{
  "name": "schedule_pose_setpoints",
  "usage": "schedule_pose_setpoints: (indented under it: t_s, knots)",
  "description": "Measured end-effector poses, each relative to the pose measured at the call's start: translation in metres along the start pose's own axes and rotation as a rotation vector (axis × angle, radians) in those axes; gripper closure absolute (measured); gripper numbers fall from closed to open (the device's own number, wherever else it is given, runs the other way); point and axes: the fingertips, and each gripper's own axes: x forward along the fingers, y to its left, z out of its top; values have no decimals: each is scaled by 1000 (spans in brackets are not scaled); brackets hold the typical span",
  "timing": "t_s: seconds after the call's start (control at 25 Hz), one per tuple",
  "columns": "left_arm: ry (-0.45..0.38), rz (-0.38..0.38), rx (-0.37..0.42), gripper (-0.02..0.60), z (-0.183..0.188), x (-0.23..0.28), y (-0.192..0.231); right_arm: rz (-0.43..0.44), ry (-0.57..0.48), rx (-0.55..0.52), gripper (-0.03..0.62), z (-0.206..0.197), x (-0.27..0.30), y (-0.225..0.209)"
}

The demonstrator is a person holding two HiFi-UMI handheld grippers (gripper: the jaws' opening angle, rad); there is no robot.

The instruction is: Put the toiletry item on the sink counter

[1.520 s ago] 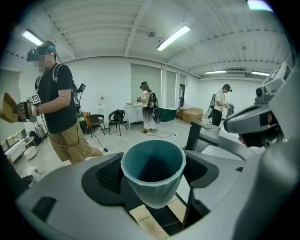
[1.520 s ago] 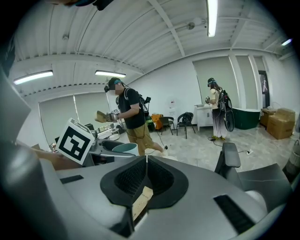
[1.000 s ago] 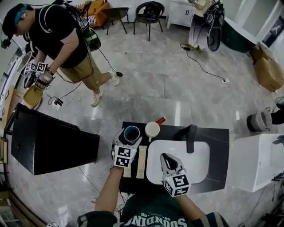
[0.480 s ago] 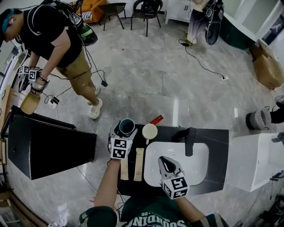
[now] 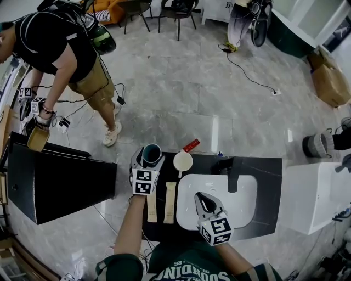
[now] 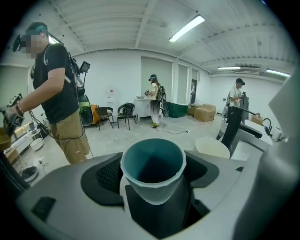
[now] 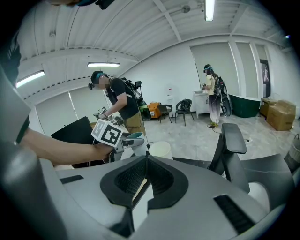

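The left gripper (image 5: 148, 162) pinches the cup (image 5: 152, 154) at the counter (image 5: 270, 178) corner; the right gripper (image 5: 203, 201), pressed together, hangs over the sink (image 5: 244, 208).

A pale grey, glossy tiled floor (image 5: 181, 93) fills the room, and a thin black cable (image 5: 247, 77) trails across it at the far right. Two black chairs (image 5: 176, 12) stand by the far wall, near an orange seat (image 5: 112, 8). Brown cardboard boxes (image 5: 328, 82) sit far right. A large black box-shaped cabinet (image 5: 60, 181) stands near left. White walls (image 6: 119, 70) meet a white ceiling with long fluorescent tube lights (image 6: 186, 28).
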Motion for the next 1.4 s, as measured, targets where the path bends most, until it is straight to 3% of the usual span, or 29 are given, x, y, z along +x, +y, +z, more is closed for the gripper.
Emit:
schedule_pose_setpoints:
  t_s: [0.76, 1.4]
  knots:
    - [98, 46, 20, 193, -25, -16, -21, -6, -10, 7, 551, -8, -16, 5]
    - [43, 79, 3, 190, -15, -61, -33, -16, -66, 4, 551, -5, -42, 13]
